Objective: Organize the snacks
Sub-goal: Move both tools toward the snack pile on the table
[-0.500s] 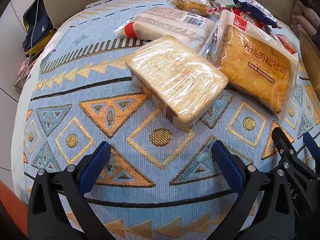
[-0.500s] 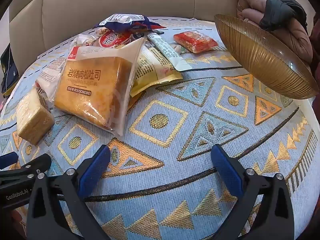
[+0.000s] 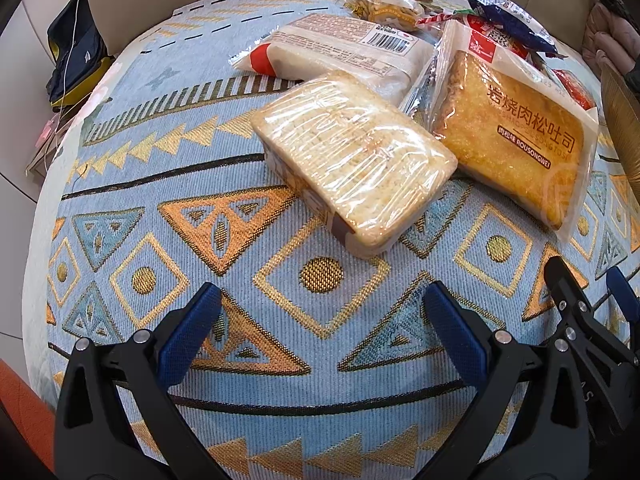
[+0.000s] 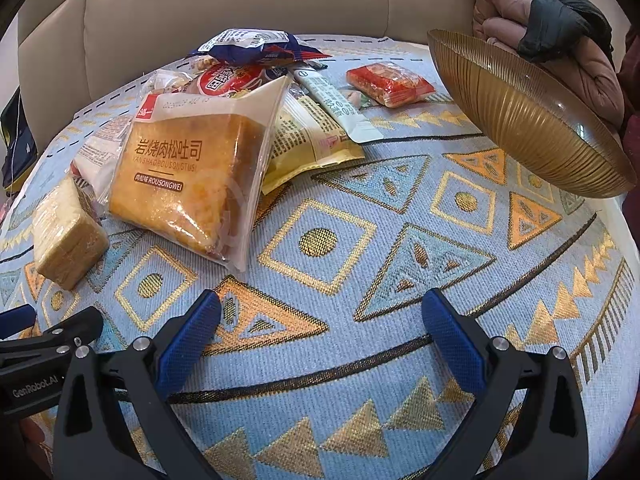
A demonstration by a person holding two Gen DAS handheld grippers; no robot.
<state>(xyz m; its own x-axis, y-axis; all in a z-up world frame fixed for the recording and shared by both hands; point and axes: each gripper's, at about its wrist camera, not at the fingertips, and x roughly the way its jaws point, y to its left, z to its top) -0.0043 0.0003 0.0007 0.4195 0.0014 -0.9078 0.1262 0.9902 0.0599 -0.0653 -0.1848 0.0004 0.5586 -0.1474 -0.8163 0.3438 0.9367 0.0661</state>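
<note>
On the patterned blue cloth: every snack lies here, grouped toward the sofa side; places below are given from the toast bag.
Cloth (image 3: 168, 184): pale blue weave with gold and orange triangles and diamonds, spread over the round surface.
Toast bag (image 3: 516, 136): clear packet with a golden toast slab and printed Chinese characters, lying flat in the middle of the pile.
Wrapped sandwich block (image 3: 356, 160): cling-wrapped pale block, touching the toast bag's left edge and nearest the left tongs.
White packet (image 3: 340, 52): behind the sandwich block, barcode label up, to the toast bag's left and back.
Dark blue wrapper (image 4: 248, 46): just behind the toast bag, atop other small packets.
Yellow pouch (image 4: 308, 140): tucked under the toast bag's right edge.
Red packet (image 4: 390, 83): well to the right of the toast bag, lying alone.
Amber ribbed bowl (image 4: 524, 116): far right of the toast bag, tilted, at the cloth's edge.
Left gripper (image 3: 320, 312): blue pads spread wide, nothing between them, above bare cloth near the sandwich block.
Right gripper (image 4: 320, 312): fingers likewise apart and empty, over bare cloth in front of the toast bag.
</note>
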